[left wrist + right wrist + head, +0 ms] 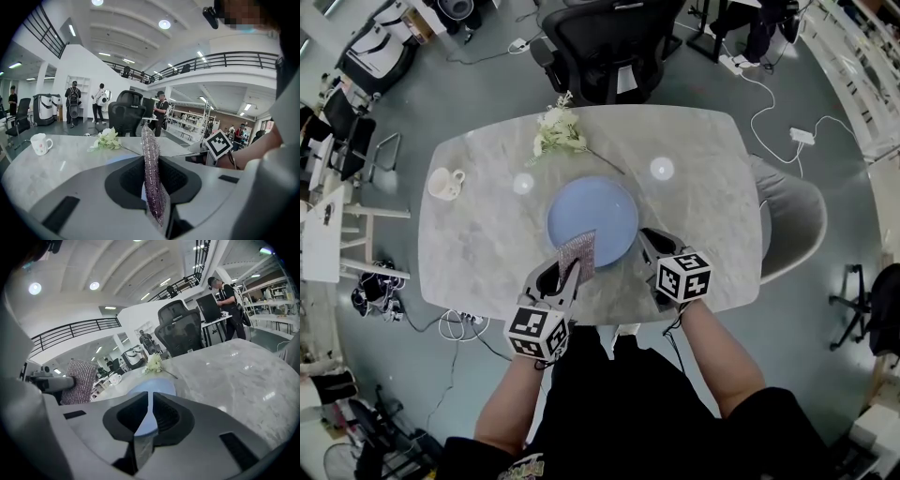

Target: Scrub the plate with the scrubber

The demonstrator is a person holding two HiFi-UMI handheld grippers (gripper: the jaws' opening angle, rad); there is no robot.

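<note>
A round blue plate (602, 208) lies flat in the middle of the marble table (703, 225). My left gripper (569, 270) is shut on a purple-grey knitted scrubber (578, 253), held upright on edge over the plate's near-left rim. In the left gripper view the scrubber (151, 173) stands clamped between the jaws. My right gripper (648, 242) sits at the plate's near-right rim. In the right gripper view its jaws stand a narrow slit apart, with the plate (155, 386) showing through the slit and nothing pressed between the pads. The scrubber (78, 380) shows at left there.
A white mug (445, 183) stands at the table's left, and white flowers (558, 133) lie beyond the plate. Two small clear glasses (523, 184) (662, 169) flank the plate's far side. A black office chair (609, 47) stands behind the table, and a grey chair (795, 217) to the right.
</note>
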